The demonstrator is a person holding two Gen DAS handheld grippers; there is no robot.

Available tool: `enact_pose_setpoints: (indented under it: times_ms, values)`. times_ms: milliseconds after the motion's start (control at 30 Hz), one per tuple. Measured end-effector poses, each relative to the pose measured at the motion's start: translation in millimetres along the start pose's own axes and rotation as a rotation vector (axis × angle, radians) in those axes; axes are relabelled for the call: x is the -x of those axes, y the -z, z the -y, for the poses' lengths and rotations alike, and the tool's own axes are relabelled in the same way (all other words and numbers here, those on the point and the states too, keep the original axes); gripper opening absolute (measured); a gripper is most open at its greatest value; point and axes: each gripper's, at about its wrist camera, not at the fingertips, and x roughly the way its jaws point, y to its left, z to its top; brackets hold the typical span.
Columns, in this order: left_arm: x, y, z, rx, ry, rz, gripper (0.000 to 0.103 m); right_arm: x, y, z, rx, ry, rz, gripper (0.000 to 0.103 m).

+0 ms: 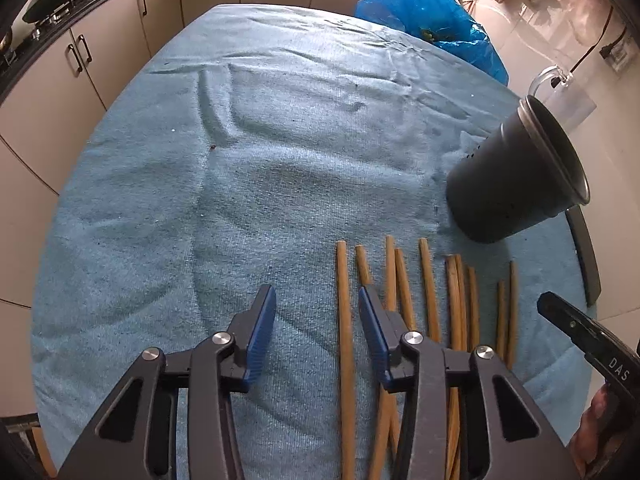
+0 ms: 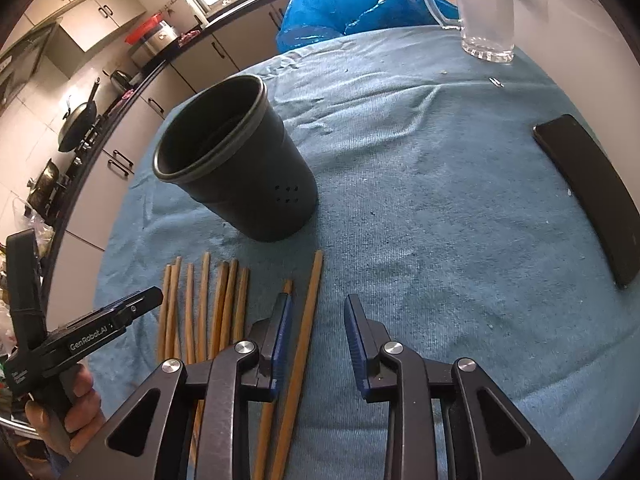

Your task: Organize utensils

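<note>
Nearest the cameras, the left gripper (image 1: 316,312) and the right gripper (image 2: 316,320) both hover low over the blue towel (image 1: 160,200) with jaws spread wide and nothing held. The wooden chopsticks (image 2: 204,300) lie loose in a rough row, long axes running away from the jaws toward the holder; the row sits under and just right of the left jaws and left of the right jaws, with one stick (image 2: 306,320) already between the right fingers, so the right hand seems better placed. Beyond the tips stands the upright dark utensil holder (image 2: 240,168), mouth open, with bare towel around it, a black phone (image 2: 592,196) well off right and a glass mug (image 2: 484,8) far back.
</note>
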Motion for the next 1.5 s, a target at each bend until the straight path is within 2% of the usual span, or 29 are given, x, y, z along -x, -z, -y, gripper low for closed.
enact_pose_setpoints:
  times_ms: [100,167,233,300,533,633,767,800,900,1000,1067,1333,1500]
  values:
    - [-4.6,-1.3,7.4,-0.022,-0.013,0.0,0.042,-4.8,-1.1,1.4,-0.006,0.013,-0.006,0.029]
    - [-6.0,-1.3,10.6,-0.033,-0.046,0.014,0.037,-8.1,-2.7,1.7,-0.009,0.021,-0.01,0.029]
    - [-6.5,-1.0,11.6,-0.038,-0.094,0.019,0.023,-10.2,-4.2,1.0,-0.007,0.037,-0.013,0.029]
    - [-4.2,1.4,8.4,-0.041,-0.119,0.018,0.014,-11.9,-5.8,1.2,-0.006,0.049,-0.013,0.029]
    - [-1.6,2.3,-0.8,-0.036,-0.153,0.008,0.013,-25.4,-12.0,-8.7,0.042,0.103,-0.028,0.029]
    - [-4.7,-1.3,6.1,-0.049,-0.171,0.011,0.019,-34.0,-12.4,-20.2,0.082,0.139,-0.03,0.028]
    - [-4.8,-0.2,10.6,-0.057,-0.192,0.024,0.016,-38.4,-10.8,-31.3,0.164,0.221,-0.013,0.012]
    - [-5.0,-0.3,11.3,-0.056,-0.191,0.026,0.006,-38.2,-10.2,-31.3,0.174,0.232,-0.011,0.008]
    - [-0.5,3.4,7.7,-0.047,-0.149,0.034,0.007,-32.0,-10.4,-21.3,0.148,0.215,-0.001,0.007]
    - [13.1,8.2,5.6,-0.048,-0.119,0.074,0.007,-9.5,-5.1,-11.4,0.118,0.177,0.058,0.006]
    - [33.2,12.6,5.2,-0.043,-0.101,0.132,0.006,12.6,-1.4,-8.8,0.096,0.107,0.115,0.006]
    - [130.4,45.2,14.2,-0.044,-0.05,0.381,0.006,110.5,32.9,-22.6,0.142,-0.027,0.418,0.006]
    - [176.7,71.1,25.1,-0.062,-0.065,0.513,0.006,146.0,56.8,-40.2,0.179,-0.053,0.551,0.006]
